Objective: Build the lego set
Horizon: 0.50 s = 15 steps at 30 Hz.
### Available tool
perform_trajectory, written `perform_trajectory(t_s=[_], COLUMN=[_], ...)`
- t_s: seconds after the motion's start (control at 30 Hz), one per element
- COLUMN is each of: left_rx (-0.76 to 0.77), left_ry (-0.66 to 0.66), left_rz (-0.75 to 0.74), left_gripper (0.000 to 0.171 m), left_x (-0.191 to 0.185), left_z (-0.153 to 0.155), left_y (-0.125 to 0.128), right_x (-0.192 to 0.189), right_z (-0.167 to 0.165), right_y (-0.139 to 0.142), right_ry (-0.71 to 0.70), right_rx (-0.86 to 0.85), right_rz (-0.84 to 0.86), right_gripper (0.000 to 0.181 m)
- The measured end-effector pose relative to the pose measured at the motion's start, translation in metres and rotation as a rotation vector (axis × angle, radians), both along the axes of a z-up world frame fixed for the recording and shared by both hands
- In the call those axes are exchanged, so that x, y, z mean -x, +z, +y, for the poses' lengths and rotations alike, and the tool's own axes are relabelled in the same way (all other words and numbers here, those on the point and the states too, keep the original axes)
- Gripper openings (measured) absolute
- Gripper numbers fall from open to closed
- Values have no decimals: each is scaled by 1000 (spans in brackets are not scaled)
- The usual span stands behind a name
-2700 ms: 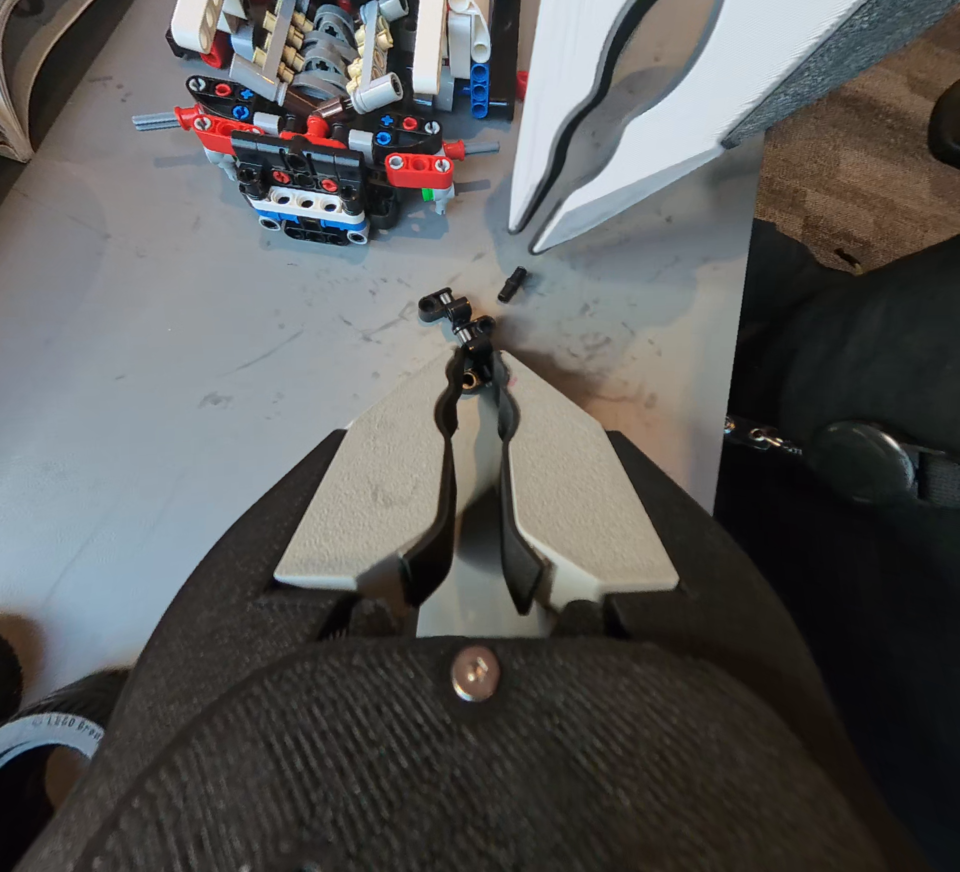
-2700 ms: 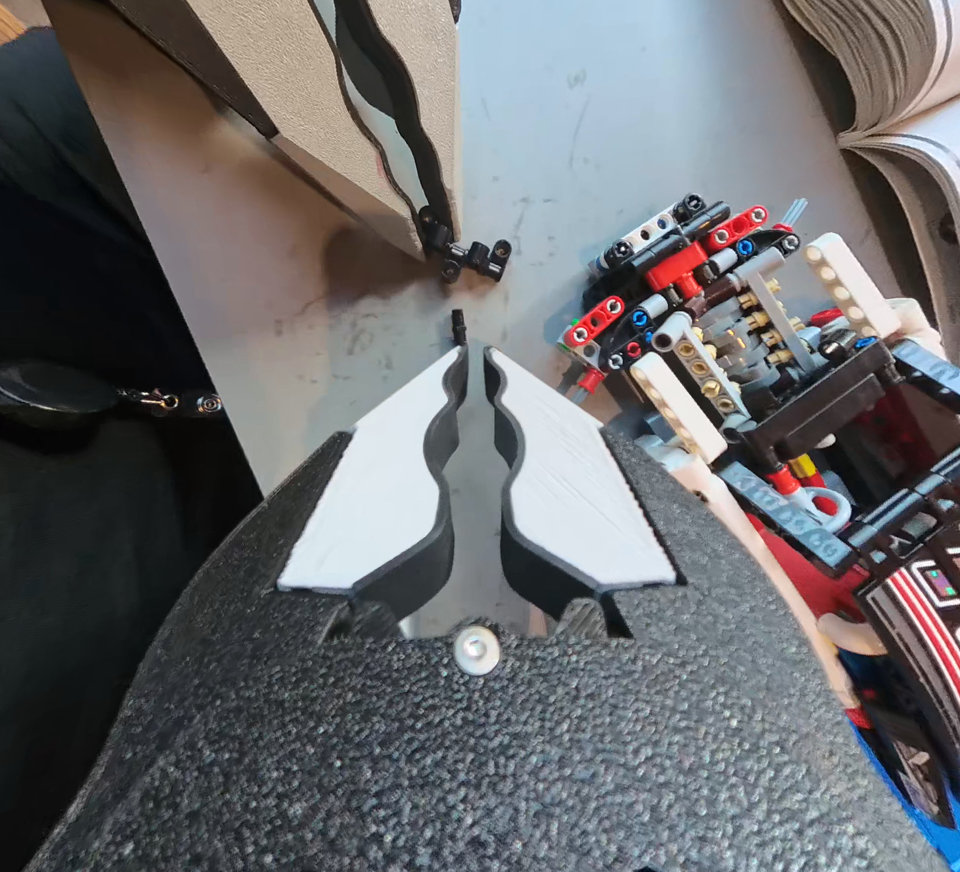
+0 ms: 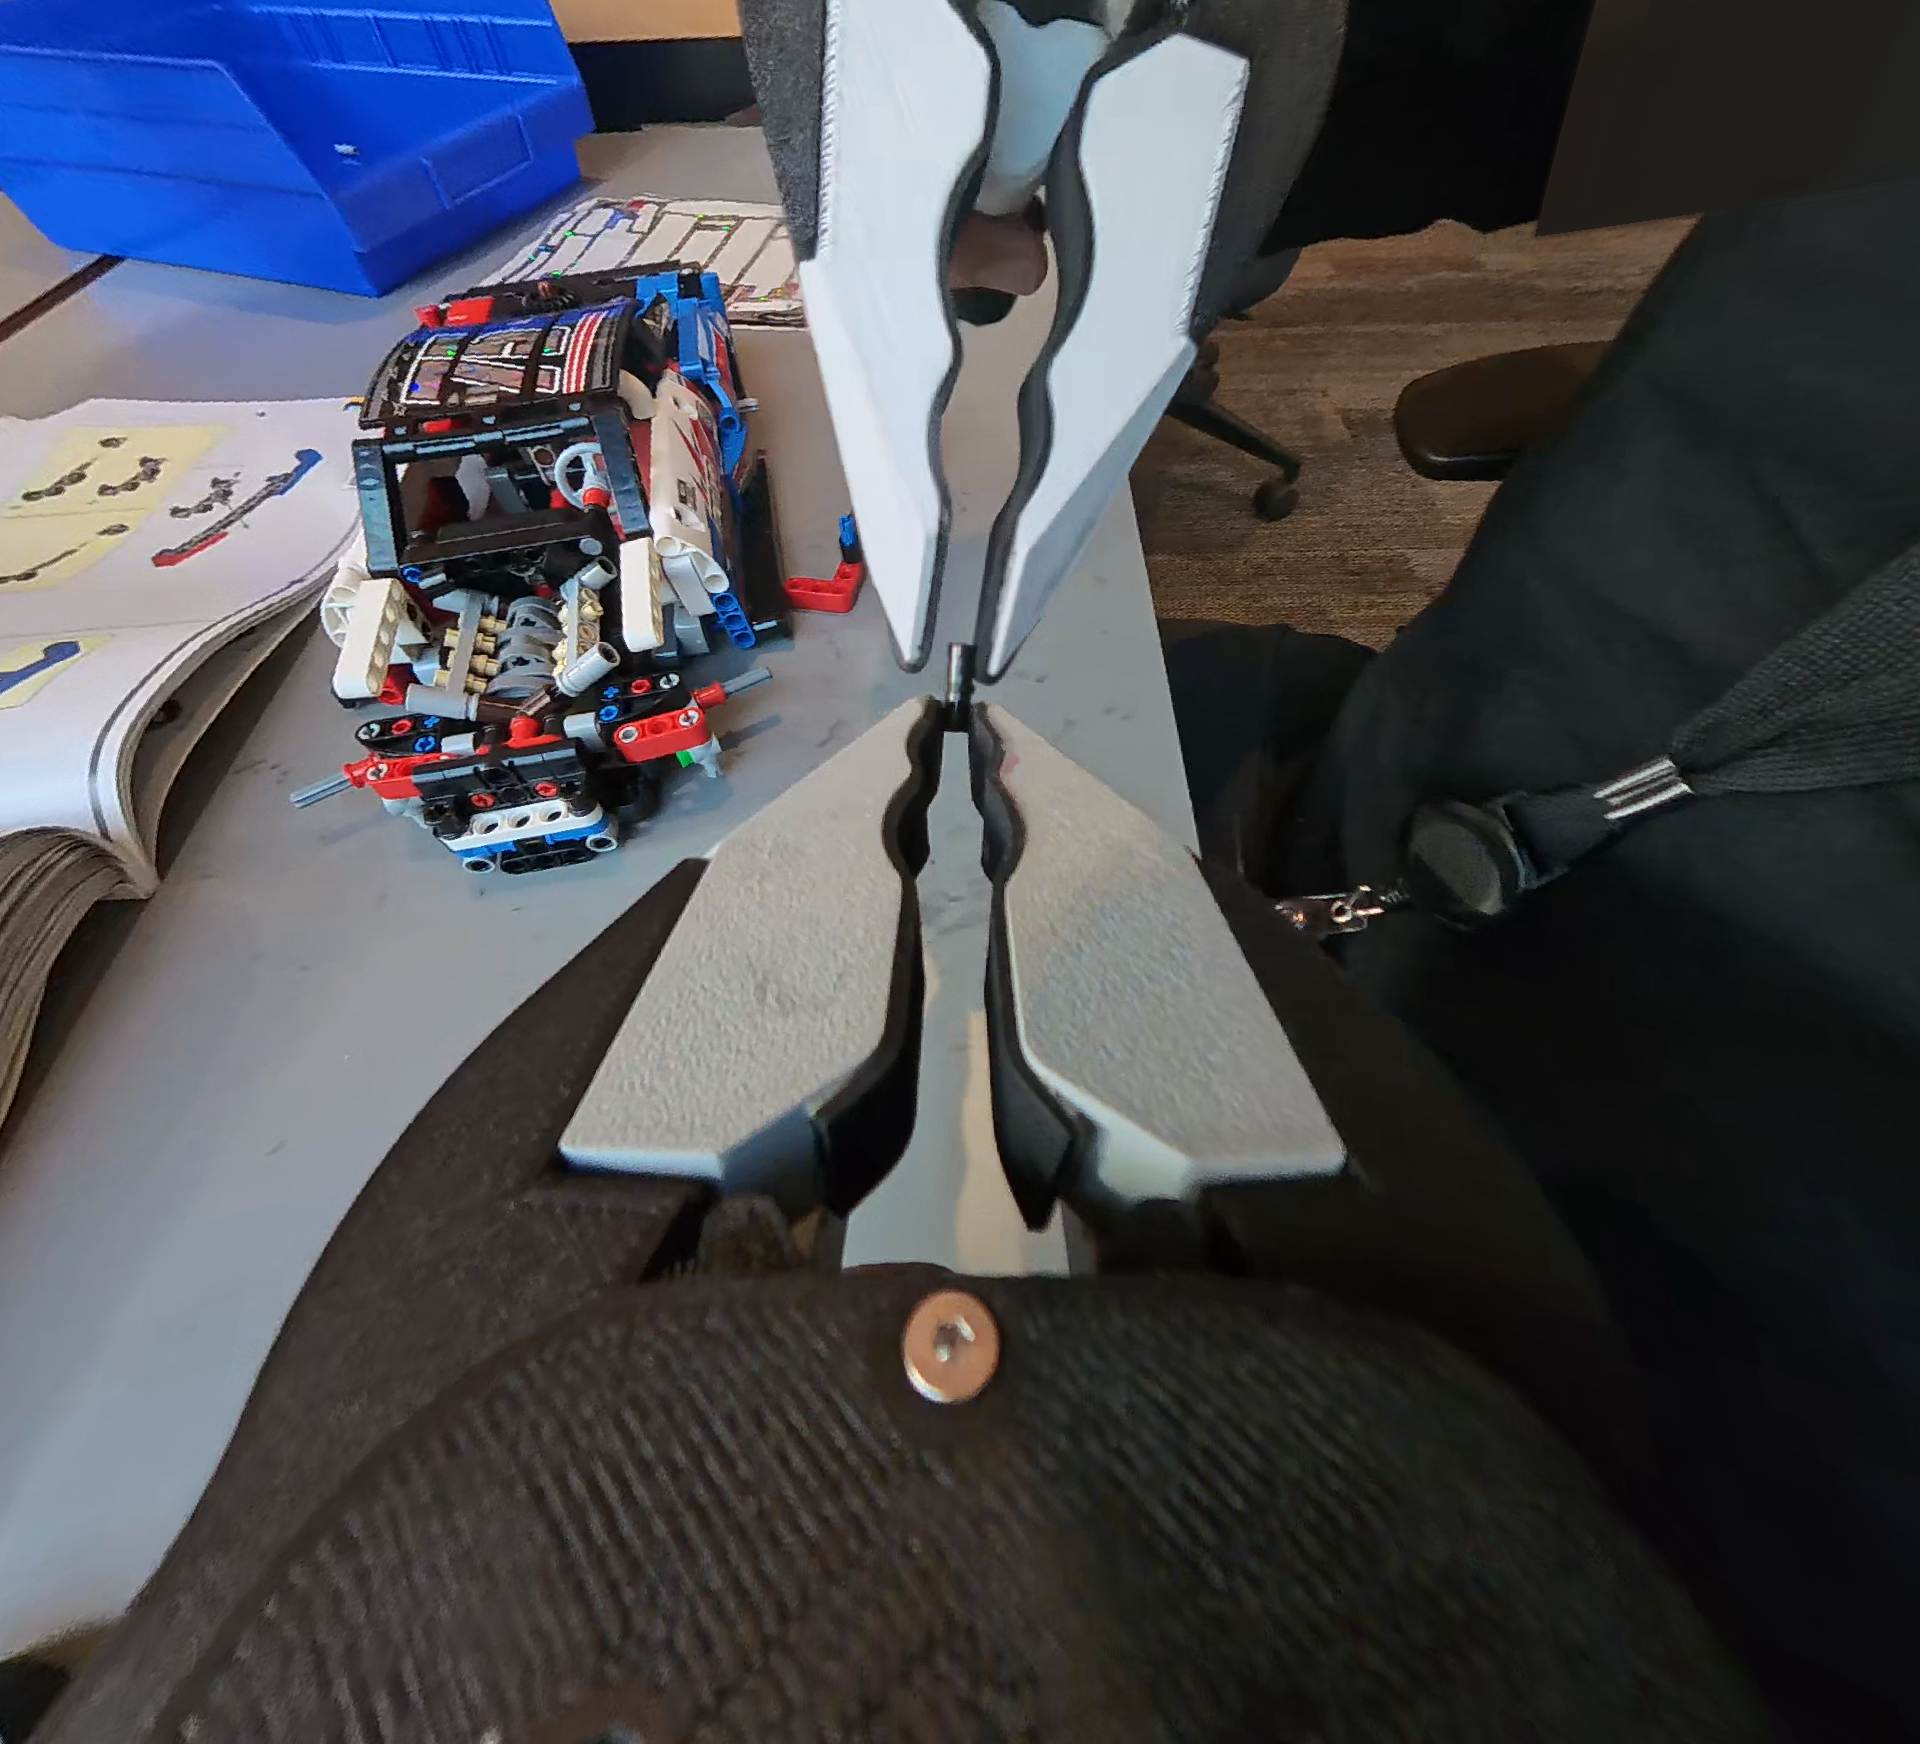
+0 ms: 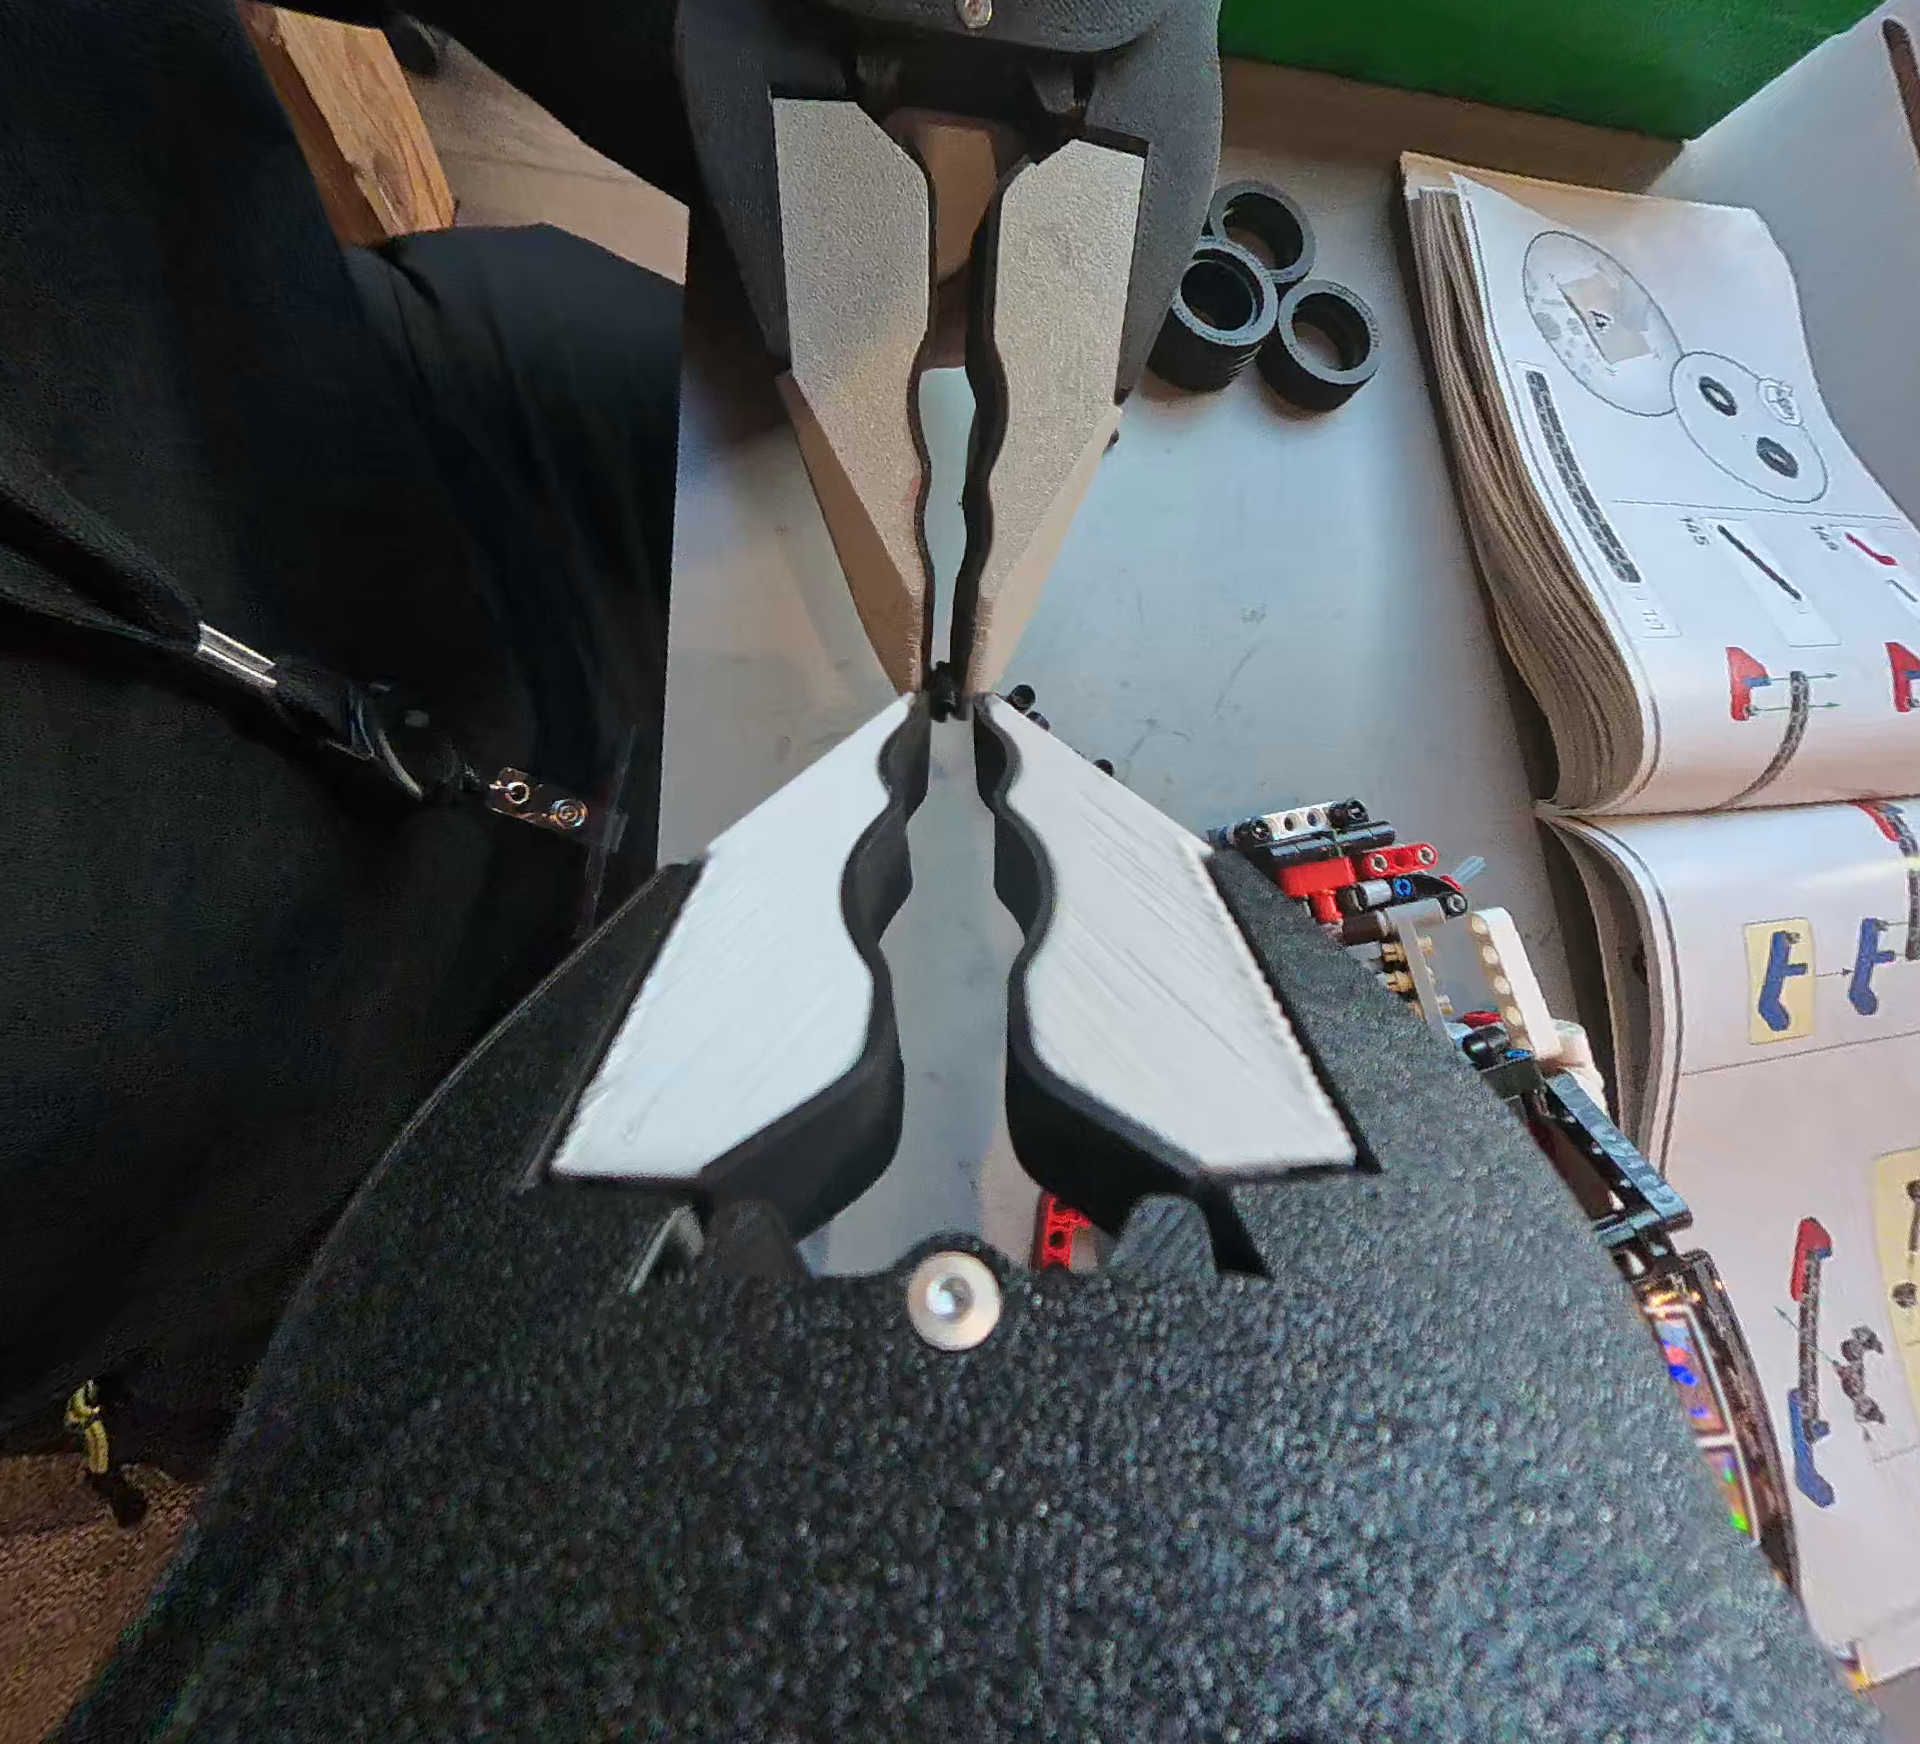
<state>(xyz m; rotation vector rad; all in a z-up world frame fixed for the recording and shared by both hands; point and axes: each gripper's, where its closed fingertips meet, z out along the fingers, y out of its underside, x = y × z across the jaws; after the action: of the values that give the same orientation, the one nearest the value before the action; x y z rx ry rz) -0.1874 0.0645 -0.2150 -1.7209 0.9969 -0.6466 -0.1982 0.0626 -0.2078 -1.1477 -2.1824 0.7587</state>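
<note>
My left gripper (image 3: 951,720), with grey fingers, is shut on a small black connector piece (image 3: 951,710) that is mostly hidden between its tips. My right gripper (image 3: 956,668), with white fingers, comes down from above and is shut on a short black pin (image 3: 959,658). The two grippers meet tip to tip above the grey table (image 3: 312,1019), with the pin touching the connector. In the right wrist view, my right gripper (image 4: 945,709) faces the left gripper (image 4: 943,671) with the black pieces (image 4: 943,692) between them. The partly built lego car (image 3: 540,572) stands to the left and also shows in the right wrist view (image 4: 1455,956).
An open instruction book (image 3: 125,572) lies left of the car and also shows in the right wrist view (image 4: 1714,551). A blue bin (image 3: 281,105) stands behind it. A red L-shaped piece (image 3: 826,591) lies by the car. Black tyres (image 4: 1268,302) sit on the table. The table edge and a person's dark clothing are close on the right. Only a small space, under 4 cm, lies between the two pairs of fingers.
Both grippers have lifted off the table. The right gripper has taken the loose black pin from the table and brought it tip to tip against the connector in the left gripper.
</note>
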Motion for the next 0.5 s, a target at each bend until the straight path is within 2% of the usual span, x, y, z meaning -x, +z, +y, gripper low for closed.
perform_trajectory(t_s=[0.23,0.5], left_rx=[10,101], left_ry=[-20,-55], left_rz=[-7,-41], left_gripper=[2,3], left_x=[-1,-3], left_z=[-2,-7], left_y=[-1,-6], right_x=[-1,-2], right_z=[-4,-8], right_y=[0,-6], right_ry=[33,58], right_rx=[-9,-23], right_rz=[-8,-28], right_gripper=[5,4])
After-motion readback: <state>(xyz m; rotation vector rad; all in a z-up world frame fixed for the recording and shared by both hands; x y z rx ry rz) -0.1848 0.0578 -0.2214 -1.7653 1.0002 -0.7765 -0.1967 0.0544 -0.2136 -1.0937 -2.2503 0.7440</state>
